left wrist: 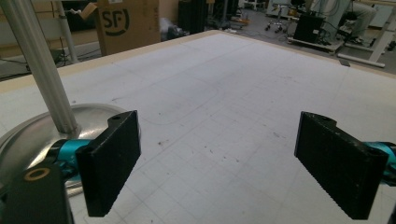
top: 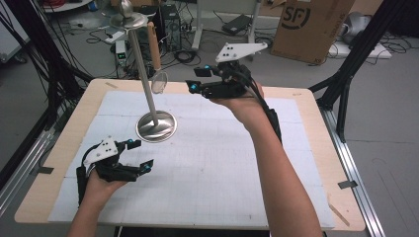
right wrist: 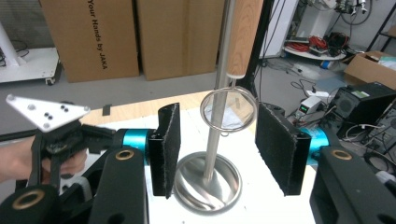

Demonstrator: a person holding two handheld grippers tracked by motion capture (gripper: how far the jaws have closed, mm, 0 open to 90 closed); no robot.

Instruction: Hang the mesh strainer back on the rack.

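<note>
**Strainer hangs on the stand, both grippers apart from it**

Nearest, at about 7 o'clock on the table (top: 316, 163), the left gripper (top: 141, 155) sits low in the person's left hand (top: 99, 187) – its jaws spread wide with nothing between them. In the left gripper view the two black pads (left wrist: 112, 161) frame bare gridded mat, and the round steel base of the stand (left wrist: 28, 135) lies just beside the left-hand pad, not touching it.

Farther in, near the table's centre toward 11 o'clock, the stand (top: 157, 126) rests on its disc base, its pole leaning up and away to a metal top.

From that top hangs a small strainer (top: 159, 81) – wooden handle above, wire ring and mesh below, clear of the table, just beside the pole.

Farthest, toward 12 o'clock, the right gripper (top: 195, 79) is held level in the right hand (top: 242, 101), pointing at the strainer from its 3 o'clock side, near but apart. Its jaws stand parted and hold nothing; in the right gripper view the strainer ring (right wrist: 229, 109) shows between the pads (right wrist: 169, 149), well beyond them
</note>
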